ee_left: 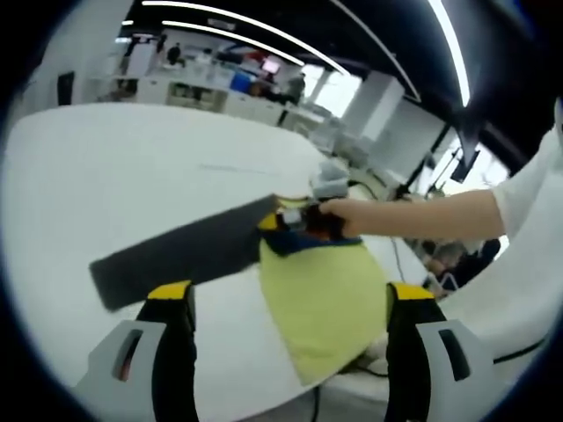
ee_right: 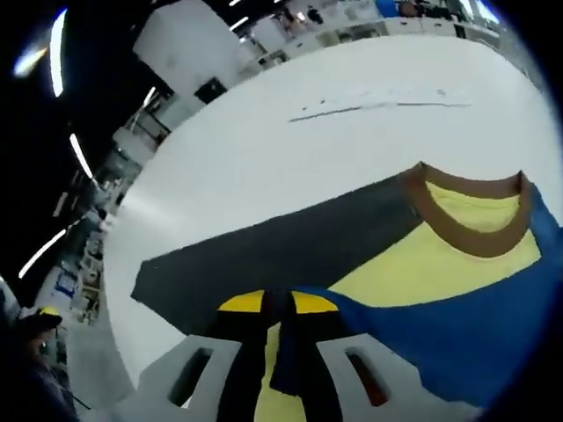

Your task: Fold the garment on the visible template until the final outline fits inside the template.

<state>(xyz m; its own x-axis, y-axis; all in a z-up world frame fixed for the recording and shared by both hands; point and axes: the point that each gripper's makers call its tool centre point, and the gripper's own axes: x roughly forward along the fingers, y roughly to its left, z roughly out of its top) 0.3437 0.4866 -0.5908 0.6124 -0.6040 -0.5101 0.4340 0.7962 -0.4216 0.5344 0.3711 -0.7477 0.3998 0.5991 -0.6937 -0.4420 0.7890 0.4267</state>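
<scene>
Right gripper view, right claw (ee_right: 278, 309) clamped on garment (ee_right: 457, 308); left claw (ee_left: 290, 303) apart, garment ahead

Both views are bright and evenly lit. The light comes from long ceiling strip lamps (ee_left: 237, 26), seen at the top of the left gripper view and at the left edge of the right gripper view. The white counter (ee_left: 132, 167) is almost overexposed, with weak, soft shadows. The fisheye lens bends straight lines strongly near the edges. The left gripper view is slightly blurred; its far background at the top is hazy.
</scene>
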